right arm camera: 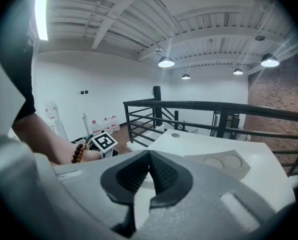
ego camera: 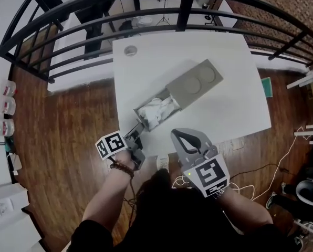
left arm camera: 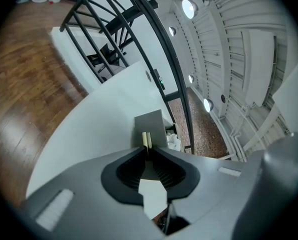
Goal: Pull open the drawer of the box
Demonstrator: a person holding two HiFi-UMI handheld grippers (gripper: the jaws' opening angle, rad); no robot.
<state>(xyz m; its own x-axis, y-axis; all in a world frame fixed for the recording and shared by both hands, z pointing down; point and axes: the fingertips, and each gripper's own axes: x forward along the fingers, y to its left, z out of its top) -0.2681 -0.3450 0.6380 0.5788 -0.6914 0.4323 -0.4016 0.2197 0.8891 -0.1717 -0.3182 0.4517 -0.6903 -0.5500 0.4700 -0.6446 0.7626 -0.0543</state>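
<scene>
A grey box (ego camera: 194, 82) with two round hollows in its top lies on the white table (ego camera: 240, 114). Its drawer (ego camera: 155, 112) stands pulled out toward the near left, with crumpled white material inside. My left gripper (ego camera: 138, 128) is at the drawer's front end. In the left gripper view, my left gripper (left arm camera: 148, 148) is shut on a small cream pull tab (left arm camera: 147, 138) on the grey drawer front (left arm camera: 150, 122). My right gripper (ego camera: 177, 134) hovers at the table's near edge, right of the drawer, touching nothing. In the right gripper view the right gripper (right arm camera: 149, 155) is shut and empty, with the box (right arm camera: 221, 163) ahead.
A small round disc (ego camera: 131, 50) lies at the table's far left corner. A black railing (ego camera: 162, 12) runs behind the table. Water bottles (ego camera: 1, 106) stand on the wood floor at the left. Cables (ego camera: 272, 169) trail on the floor at the right.
</scene>
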